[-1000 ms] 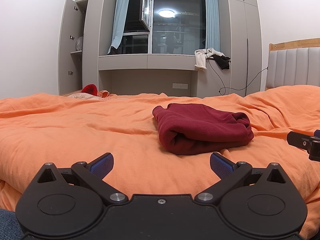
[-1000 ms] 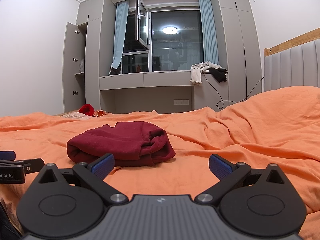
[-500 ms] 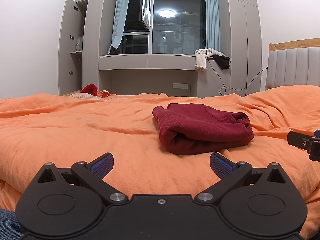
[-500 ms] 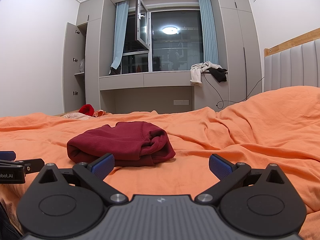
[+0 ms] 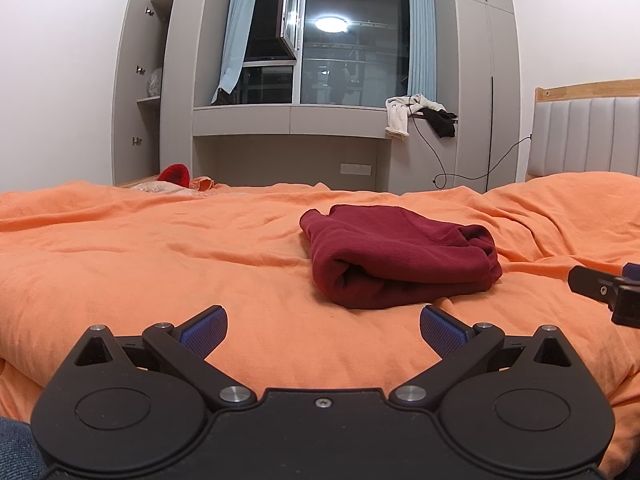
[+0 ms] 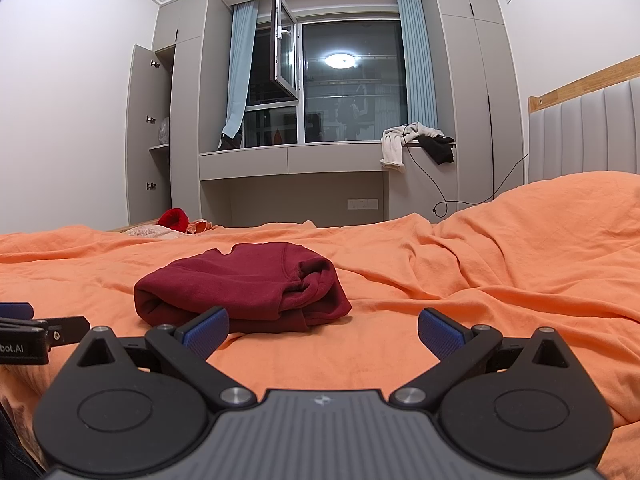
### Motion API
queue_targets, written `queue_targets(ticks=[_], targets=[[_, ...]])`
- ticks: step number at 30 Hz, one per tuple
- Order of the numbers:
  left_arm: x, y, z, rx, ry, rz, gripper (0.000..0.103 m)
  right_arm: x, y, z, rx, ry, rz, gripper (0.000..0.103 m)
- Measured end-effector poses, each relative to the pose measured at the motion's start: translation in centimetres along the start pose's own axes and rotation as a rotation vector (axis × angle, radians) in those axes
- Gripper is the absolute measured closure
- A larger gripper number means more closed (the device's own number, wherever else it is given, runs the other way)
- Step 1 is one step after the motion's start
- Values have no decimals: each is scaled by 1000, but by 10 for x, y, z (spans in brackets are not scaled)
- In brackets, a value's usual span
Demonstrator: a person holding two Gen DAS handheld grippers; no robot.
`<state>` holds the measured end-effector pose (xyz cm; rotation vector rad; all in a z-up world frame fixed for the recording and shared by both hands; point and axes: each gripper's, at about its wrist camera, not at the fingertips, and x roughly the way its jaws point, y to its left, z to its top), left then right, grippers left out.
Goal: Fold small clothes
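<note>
A dark red garment [image 5: 396, 256] lies folded into a compact bundle on the orange bed cover [image 5: 160, 264]. It also shows in the right wrist view [image 6: 244, 288]. My left gripper [image 5: 323, 330] is open and empty, low over the cover, short of the bundle. My right gripper [image 6: 323, 330] is open and empty, with the bundle ahead to its left. Each gripper's tip shows at the edge of the other's view, the right one [image 5: 600, 288] and the left one [image 6: 36, 332].
A padded headboard [image 5: 584, 136] stands at the right. A red item [image 5: 174, 174] and pale cloth lie at the bed's far left edge. A window ledge with draped clothes [image 5: 416, 114], a cable and an open cupboard [image 5: 142, 100] are beyond the bed.
</note>
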<state>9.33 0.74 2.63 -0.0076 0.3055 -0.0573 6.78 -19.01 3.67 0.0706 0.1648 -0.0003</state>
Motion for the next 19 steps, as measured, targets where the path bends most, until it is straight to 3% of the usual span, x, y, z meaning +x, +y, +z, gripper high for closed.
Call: queue_targets(ticks=[19], targets=[[-3, -7, -2, 48, -3, 8, 1, 0, 0, -1, 0, 3, -1, 0]])
